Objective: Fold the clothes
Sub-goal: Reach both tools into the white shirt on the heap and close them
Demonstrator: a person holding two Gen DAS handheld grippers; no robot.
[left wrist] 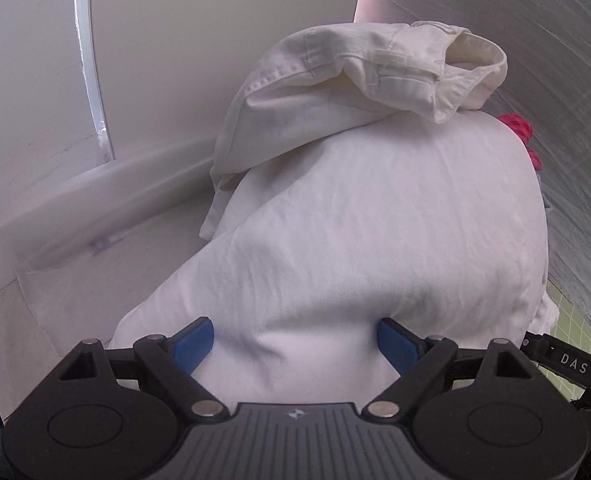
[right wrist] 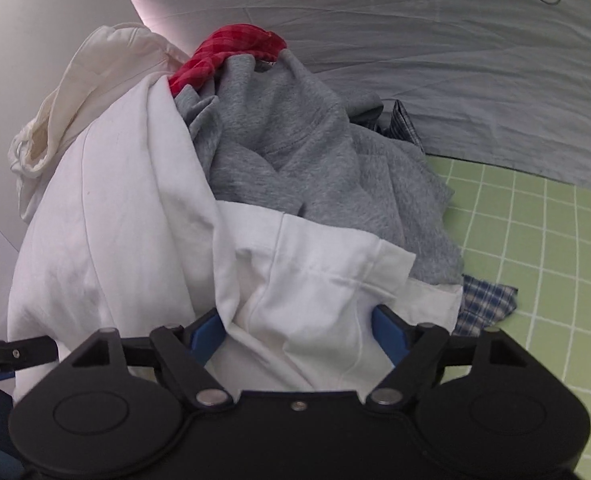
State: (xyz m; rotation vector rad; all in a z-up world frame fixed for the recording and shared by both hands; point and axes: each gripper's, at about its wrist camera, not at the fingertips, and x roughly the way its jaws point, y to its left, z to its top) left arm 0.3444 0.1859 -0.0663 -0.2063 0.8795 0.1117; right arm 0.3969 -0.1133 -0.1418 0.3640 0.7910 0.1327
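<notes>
A white cotton garment (left wrist: 355,216) lies bunched on top of a heap of clothes, and both grippers reach into it. In the left wrist view, the left gripper (left wrist: 295,340) has its blue-padded fingers (left wrist: 193,342) spread wide on either side of a bulge of this white cloth; the fabric fills the gap between them and meets both pads, but whether they pinch it cannot be told. Beyond the bulge, a cream-coloured sleeve with a stitched cuff (left wrist: 395,76) drapes over the top of the heap, and a scrap of red fabric (left wrist: 517,126) peeks out at the heap's right edge. Pale walls (left wrist: 155,60) rise behind on the left.

In the right wrist view, the right gripper (right wrist: 295,330) also stands fairly wide, its blue pads (right wrist: 387,330) flanking a folded hem of the white garment, which lies between them; a firm grip cannot be confirmed. Behind the white cloth sits a crumpled grey knitted sweatshirt (right wrist: 295,148), with a red checked cloth (right wrist: 231,56) on top and a blue plaid shirt (right wrist: 483,304) poking out underneath at the right. The heap rests on a green mat with a white grid (right wrist: 535,240), next to a grey-blue sheet (right wrist: 455,60).
</notes>
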